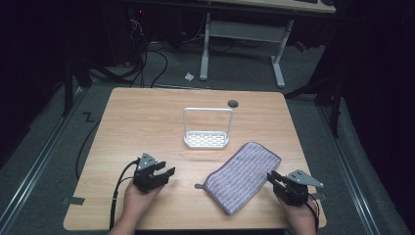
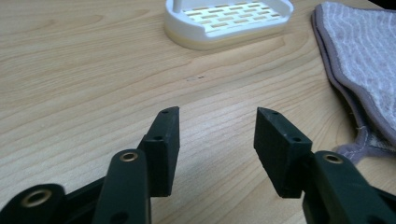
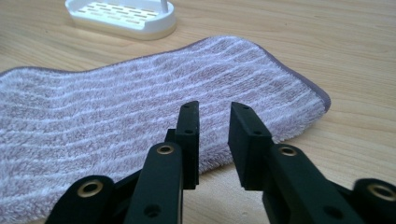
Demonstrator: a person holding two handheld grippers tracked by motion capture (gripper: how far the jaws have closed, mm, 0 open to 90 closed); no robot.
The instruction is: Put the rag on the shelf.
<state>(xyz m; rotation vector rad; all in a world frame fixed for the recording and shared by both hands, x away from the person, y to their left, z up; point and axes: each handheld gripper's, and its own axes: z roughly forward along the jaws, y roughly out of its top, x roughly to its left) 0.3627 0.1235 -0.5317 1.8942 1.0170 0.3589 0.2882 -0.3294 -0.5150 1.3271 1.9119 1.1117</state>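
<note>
towel [image 1: 242, 176]: purple, white stripes | rack [image 1: 206, 140]: white | table [image 1: 147, 112]: light wood (grained) | tongs [image 2: 217, 140]: black

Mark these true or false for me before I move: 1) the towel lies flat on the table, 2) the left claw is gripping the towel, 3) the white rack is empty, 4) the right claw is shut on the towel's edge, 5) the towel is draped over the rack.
1) True: the striped towel lies flat on the table.
2) False: the left claw is open over bare wood, apart from the towel.
3) True: the white rack holds nothing.
4) False: the right claw is open beside the towel's edge, holding nothing.
5) False: the towel lies on the table in front of the rack, apart from it.
</note>
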